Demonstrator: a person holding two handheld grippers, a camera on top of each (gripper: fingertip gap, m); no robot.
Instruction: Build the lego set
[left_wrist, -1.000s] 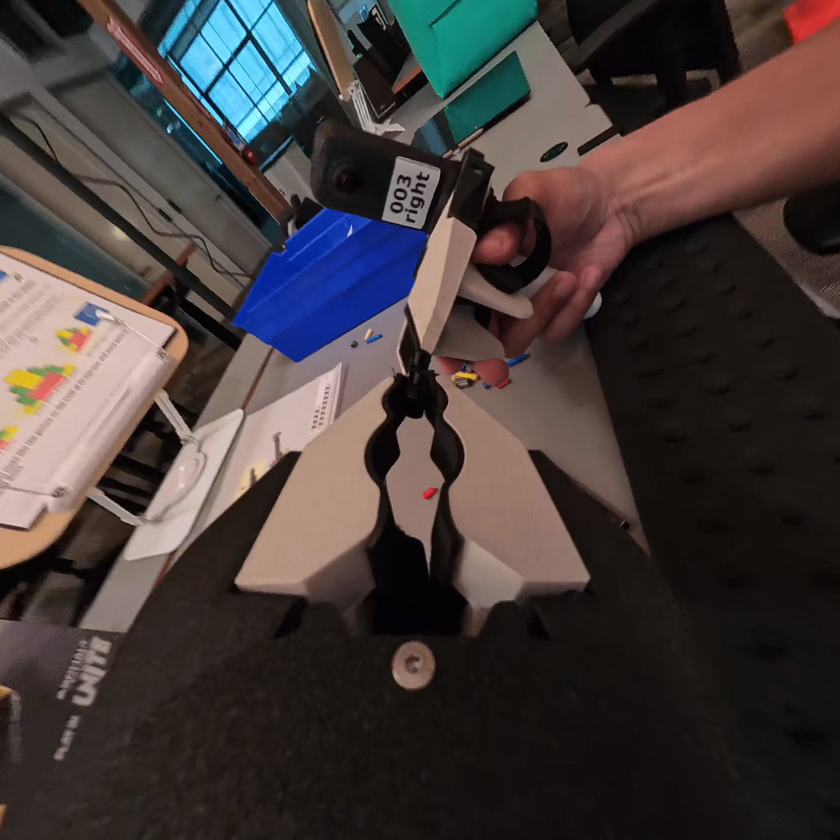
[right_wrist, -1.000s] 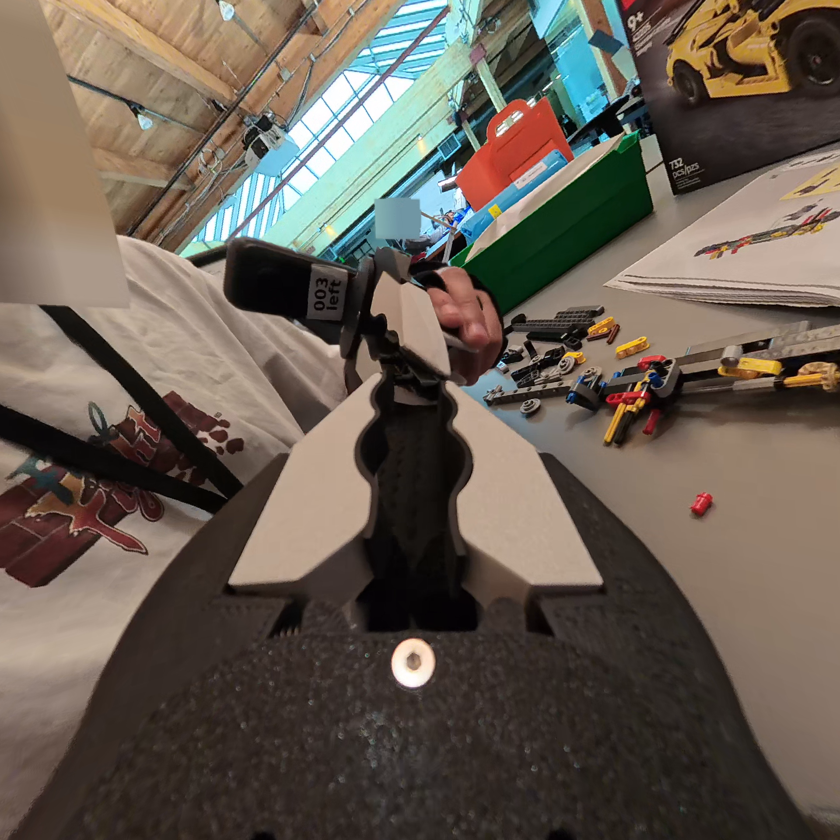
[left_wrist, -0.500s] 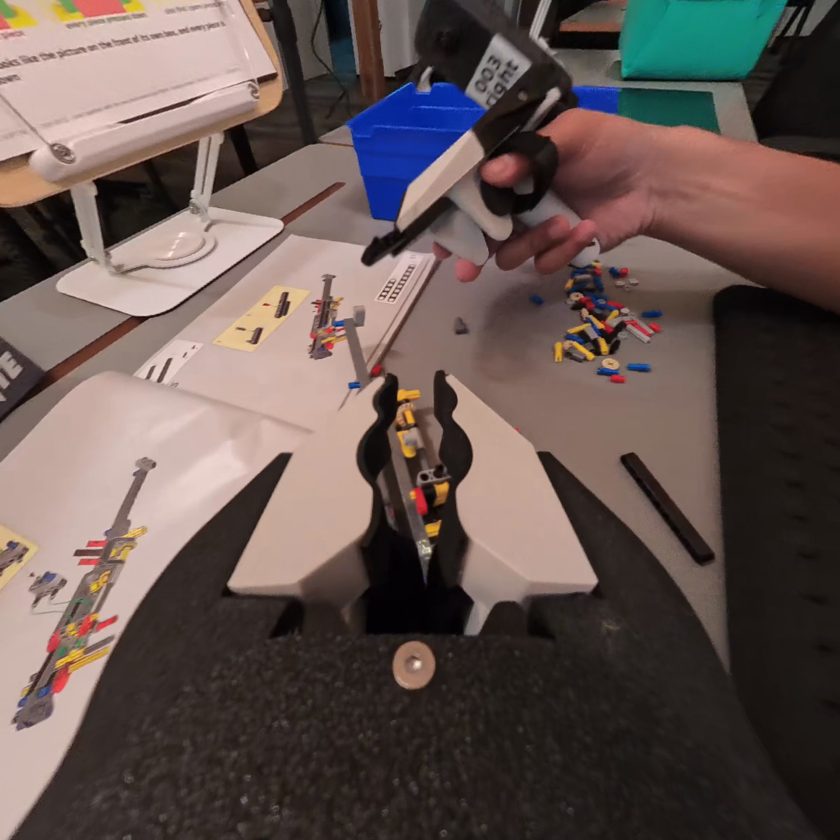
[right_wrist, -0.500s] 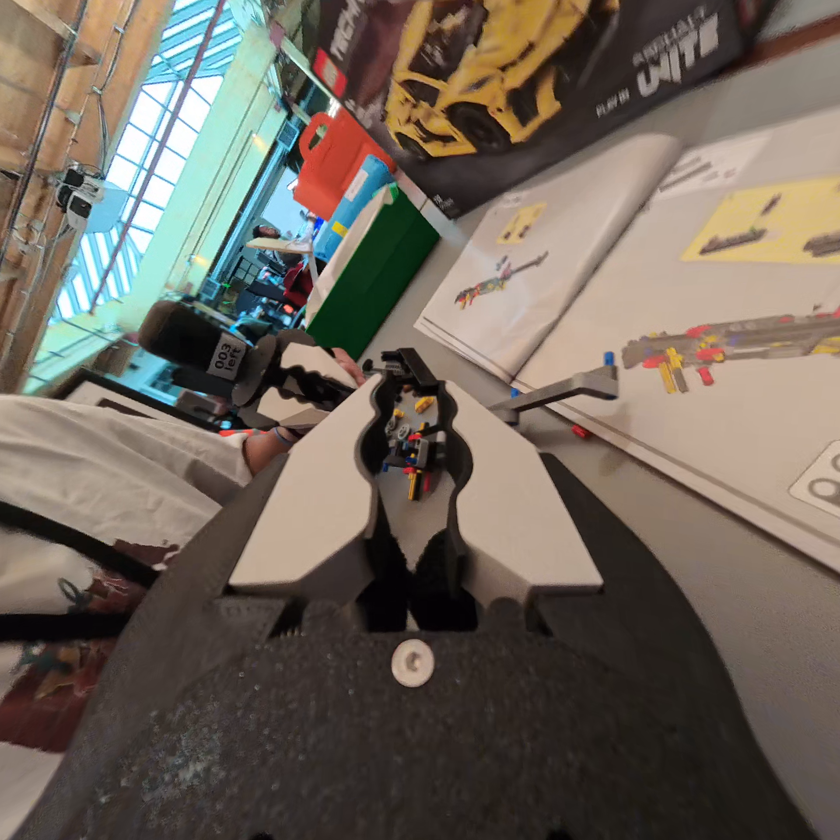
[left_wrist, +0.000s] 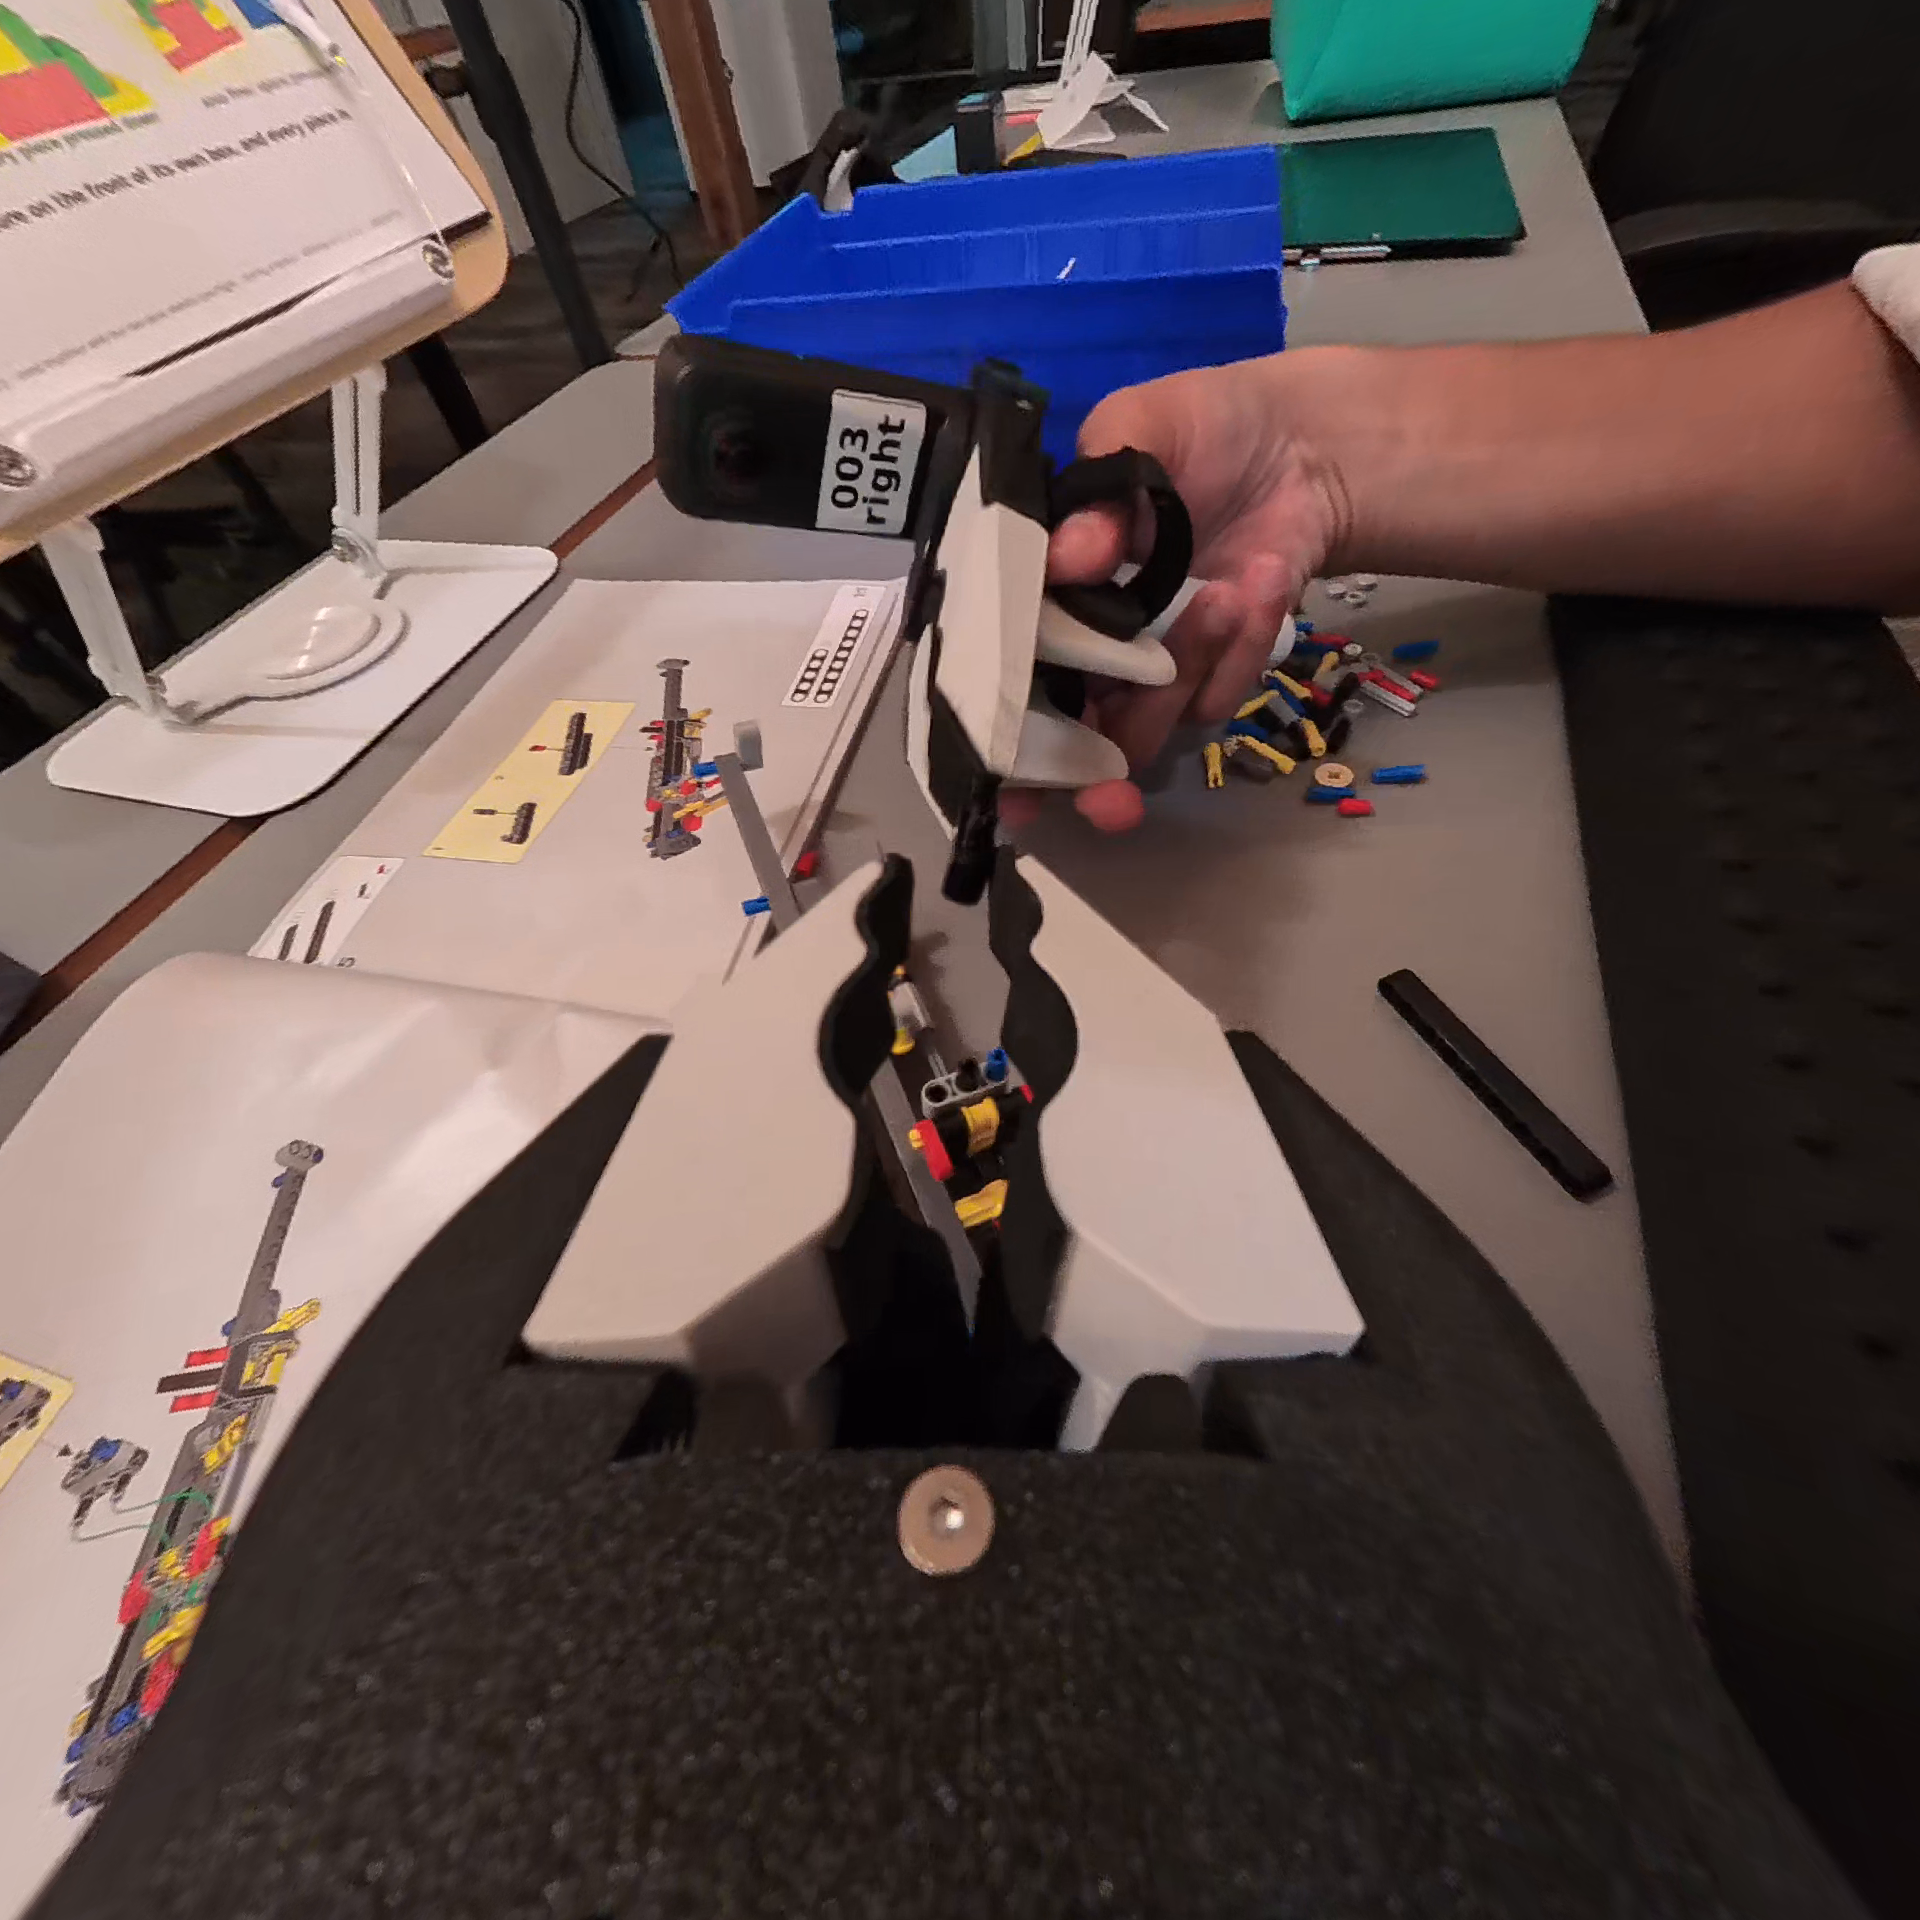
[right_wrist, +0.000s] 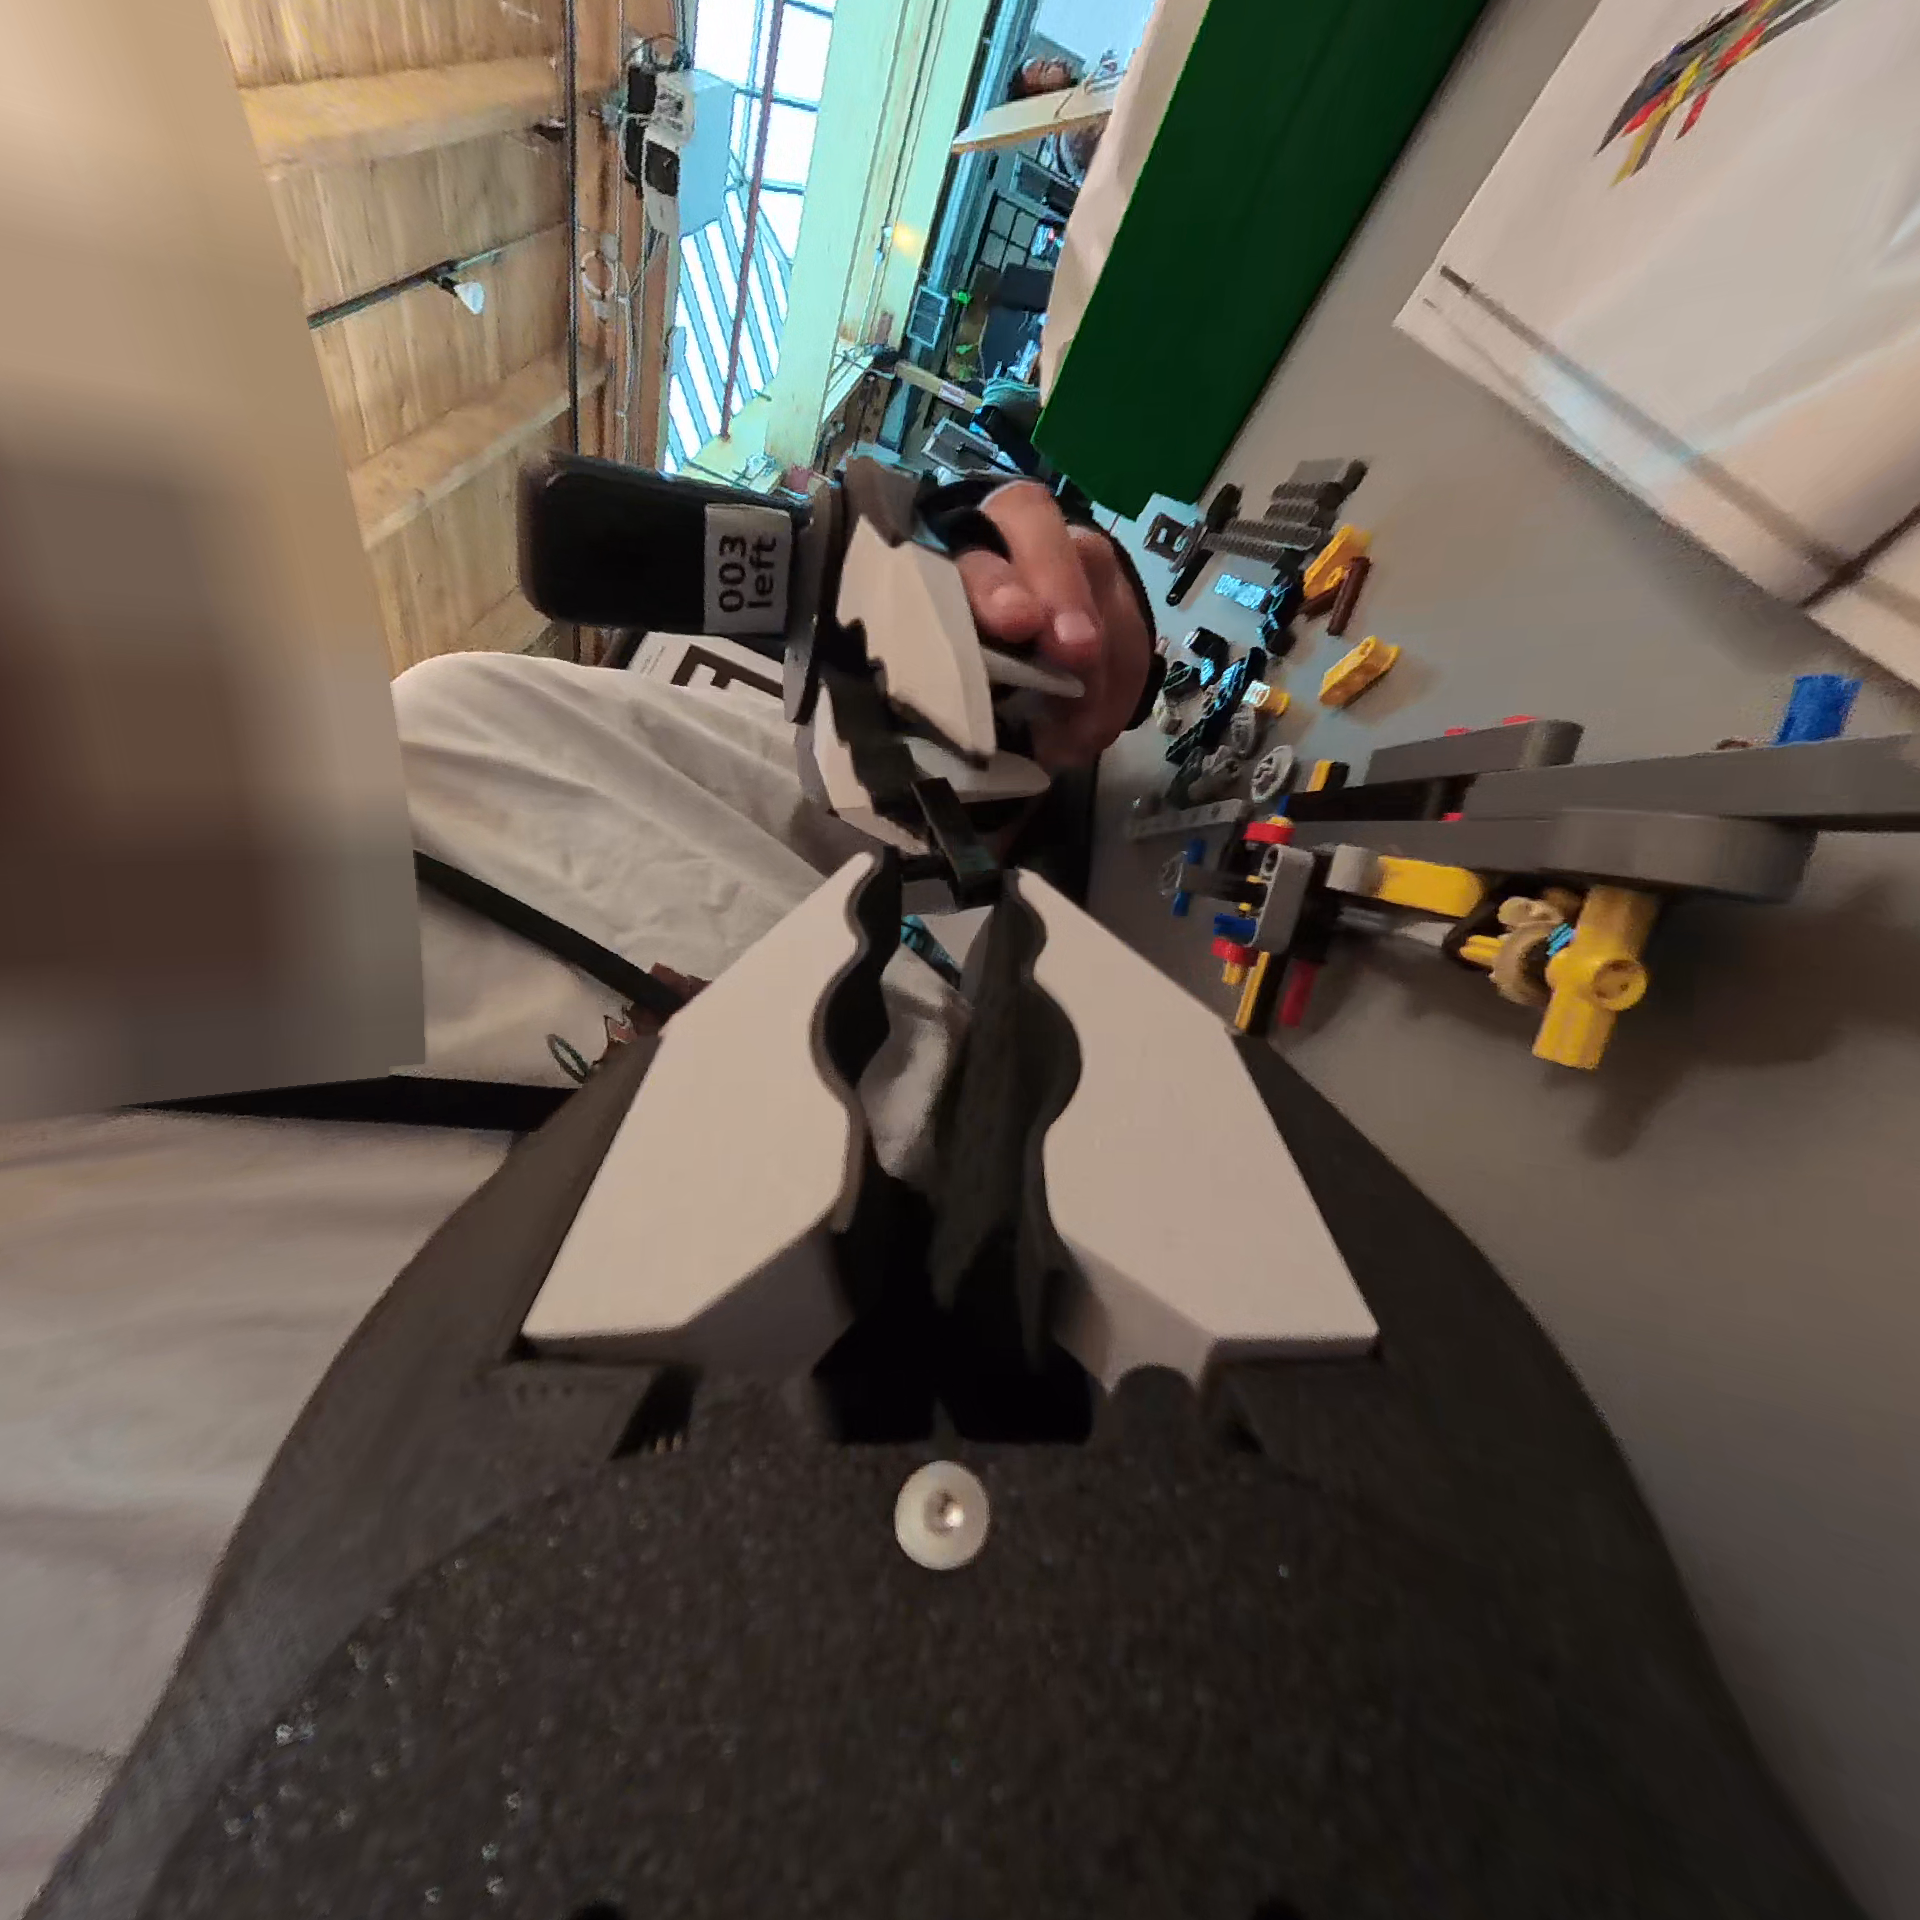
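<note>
A: Why is the left gripper (left_wrist: 951, 883) hovering so low?

B: It is hanging right above the grey Lego beam assembly (left_wrist: 951, 1122), which is lying on the grey table (left_wrist: 1299, 935) beside the instruction booklet (left_wrist: 623, 810). Its fingers are standing slightly apart, pinching nothing, probably getting ready to steady the build.

A: And the right gripper (right_wrist: 945, 883)?

B: It is pointing tip to tip at the left one, its fingers also parted a little. Something black is sitting where they meet; I cannot tell whether it is a piece or a pad. Farther off, the loose pieces (left_wrist: 1320, 717) and the blue bin (left_wrist: 1039, 270) are waiting.

A: What is changing?

B: Half a second ago the right gripper was aiming higher, over the booklet. Now it is dipping to the left gripper's mouth.
</note>
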